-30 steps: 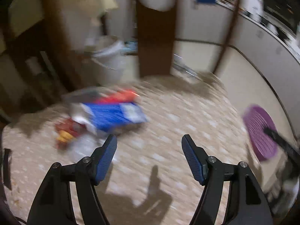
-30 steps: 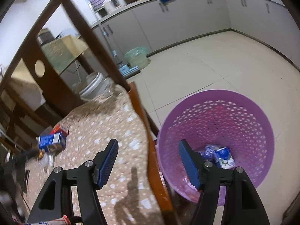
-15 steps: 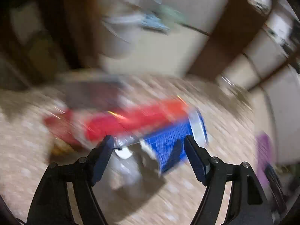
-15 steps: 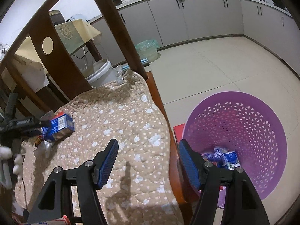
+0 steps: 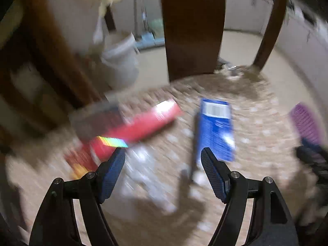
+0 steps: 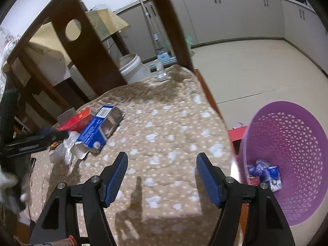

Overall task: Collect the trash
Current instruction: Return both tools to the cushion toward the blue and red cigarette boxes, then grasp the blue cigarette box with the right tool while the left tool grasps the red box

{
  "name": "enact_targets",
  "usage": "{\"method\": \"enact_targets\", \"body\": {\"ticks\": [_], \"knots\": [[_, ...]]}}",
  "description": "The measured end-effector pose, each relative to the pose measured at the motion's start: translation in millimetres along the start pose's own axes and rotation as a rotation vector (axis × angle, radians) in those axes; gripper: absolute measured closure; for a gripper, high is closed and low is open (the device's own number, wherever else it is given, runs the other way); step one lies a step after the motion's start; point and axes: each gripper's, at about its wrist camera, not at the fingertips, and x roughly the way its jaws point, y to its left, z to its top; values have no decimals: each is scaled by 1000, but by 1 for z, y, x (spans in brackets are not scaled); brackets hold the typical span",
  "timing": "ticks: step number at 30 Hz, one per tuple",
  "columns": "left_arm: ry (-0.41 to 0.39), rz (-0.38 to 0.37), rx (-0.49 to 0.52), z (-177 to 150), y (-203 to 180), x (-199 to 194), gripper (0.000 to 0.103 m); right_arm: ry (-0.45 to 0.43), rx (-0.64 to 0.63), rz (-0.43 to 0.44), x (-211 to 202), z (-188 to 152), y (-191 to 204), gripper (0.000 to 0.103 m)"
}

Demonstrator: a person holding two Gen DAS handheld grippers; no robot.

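A blue carton (image 6: pixel 98 129), a red box (image 6: pixel 78 119) and crumpled clear plastic (image 6: pixel 63 149) lie in a pile on a tan spotted cushion (image 6: pixel 168 123). My left gripper (image 5: pixel 163 155) hangs open just above the pile, over the clear plastic (image 5: pixel 143 170), with the red box (image 5: pixel 143 123) and blue carton (image 5: pixel 217 131) beyond its tips; nothing sits between the pads. That view is blurred. My right gripper (image 6: pixel 162 166) hovers over bare cushion, its jaws opening, with nothing between them. The purple basket (image 6: pixel 297 127) stands on the floor to its right, holding blue wrappers (image 6: pixel 264 172).
A dark wooden chair back (image 6: pixel 86 47) rises behind the cushion. A white bucket (image 6: pixel 133 67) and a clear bottle (image 6: pixel 160 69) stand beyond it. A red stool (image 6: pixel 237 133) sits beside the basket. Open tiled floor (image 6: pixel 256 71) stretches to grey cabinets.
The left gripper has dropped closer to the trash pile and rolled. The right gripper has swung left from above the basket to over the cushion, so the basket now sits at the right edge.
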Motion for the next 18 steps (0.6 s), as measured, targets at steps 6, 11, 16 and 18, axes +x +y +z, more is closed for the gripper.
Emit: {"method": "enact_targets", "body": {"ticks": [6,11,16,18], "knots": [[7,127,206,24,-10,38,28,25,-27,11,14,-1,12,29],[107,85,218,37,1,75,34,56,9,75,28,3,13,29],[179,-93,104,33,20,67,66,83,33,155,40,5,23,29],[162,-138,77,28,24,53,68,90,20,185,44,4,33,29]]}}
